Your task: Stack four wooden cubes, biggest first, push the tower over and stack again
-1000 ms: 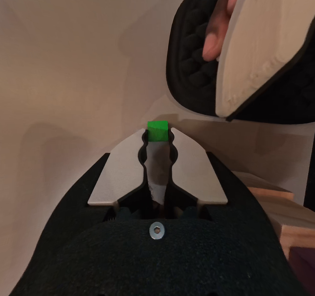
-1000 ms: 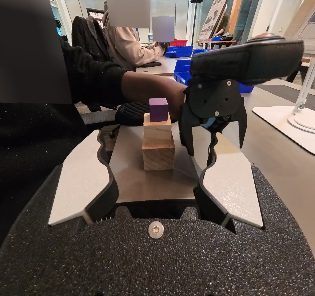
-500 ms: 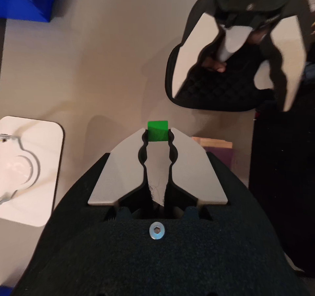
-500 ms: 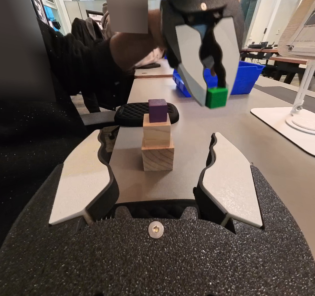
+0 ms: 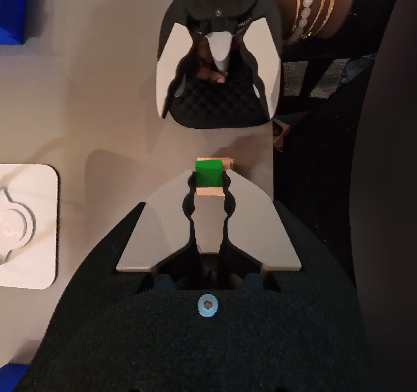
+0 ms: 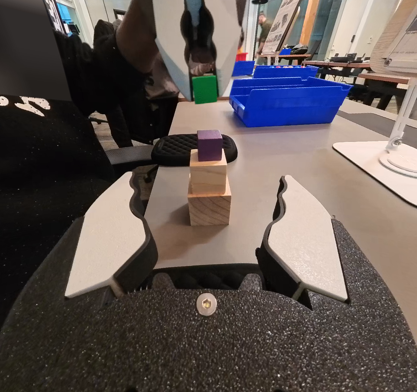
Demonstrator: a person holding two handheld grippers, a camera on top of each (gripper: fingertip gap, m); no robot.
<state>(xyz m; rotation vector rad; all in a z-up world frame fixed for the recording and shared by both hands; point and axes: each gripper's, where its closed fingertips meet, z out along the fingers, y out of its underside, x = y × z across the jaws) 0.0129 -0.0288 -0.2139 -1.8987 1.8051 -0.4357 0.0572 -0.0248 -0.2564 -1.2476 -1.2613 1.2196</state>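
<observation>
Small green wood cube (image 6: 205, 89) up in air, right over block stack.
L gripper (image 5: 208, 176) pinches it w/ both pads on flat sides; looks light, hard, a bit slick. R gripper (image 6: 206, 191) wide, holds nothing, either side of stack w/ purple cube (image 6: 209, 145) on top. Green cube came from off to the side to above stack.

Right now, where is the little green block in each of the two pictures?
Left wrist view: the green block sits middle of the picture, pinched at the tips of the left tongs.
Right wrist view: the green block hangs upper middle, above the purple block.
Shared landmark: the wooden blocks, directly under it.
</observation>
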